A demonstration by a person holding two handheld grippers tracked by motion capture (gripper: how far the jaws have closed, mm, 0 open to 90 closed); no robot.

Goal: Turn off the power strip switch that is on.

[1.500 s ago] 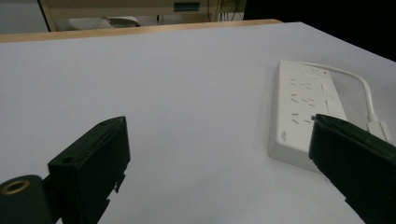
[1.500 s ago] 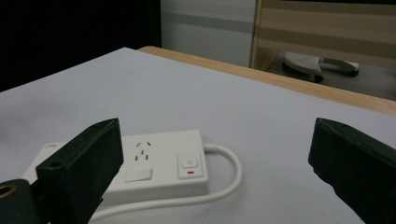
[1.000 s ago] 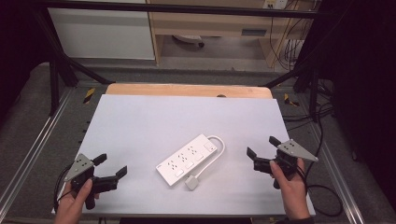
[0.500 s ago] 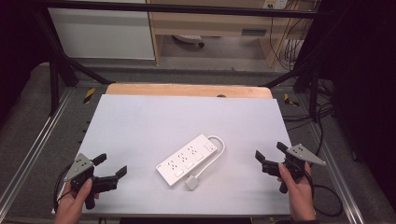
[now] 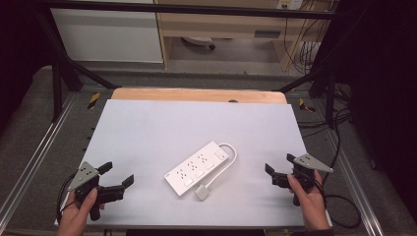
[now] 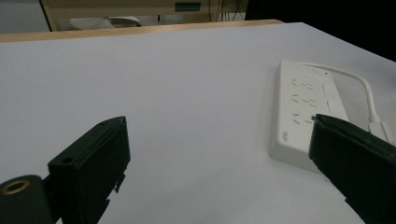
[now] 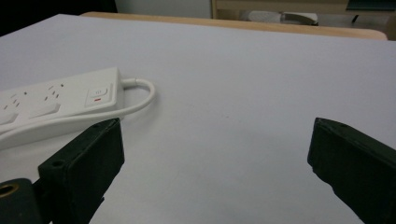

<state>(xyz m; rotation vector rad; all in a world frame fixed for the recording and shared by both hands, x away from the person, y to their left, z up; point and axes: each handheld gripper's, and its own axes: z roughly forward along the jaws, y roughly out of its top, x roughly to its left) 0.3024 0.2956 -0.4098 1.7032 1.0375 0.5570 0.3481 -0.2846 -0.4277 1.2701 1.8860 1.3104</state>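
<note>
A white power strip (image 5: 199, 167) lies slantwise on the white table top (image 5: 196, 128), near its front middle. Its white cable (image 5: 231, 153) loops round to a plug (image 5: 202, 191) beside the strip's near side. My left gripper (image 5: 118, 174) is held open at the front left, a hand's width from the strip. In the left gripper view the open left gripper (image 6: 219, 130) has nothing between its jaws, and the strip (image 6: 303, 107) lies beyond the right jaw. My right gripper (image 5: 271, 175) is open at the front right. The right gripper view has the open right gripper (image 7: 215, 135) over bare table, with the strip (image 7: 56, 102) off to its left.
A wooden strip (image 5: 196, 94) borders the table's far edge. Metal frame rails (image 5: 46, 147) run along both sides. Black cables (image 5: 339, 196) trail off the right side. A cabinet and shelving (image 5: 216, 24) stand on the floor beyond the table.
My right gripper drifted a little to the right, then back, and now sits slightly nearer the front edge. The left gripper and the power strip have stayed put.
</note>
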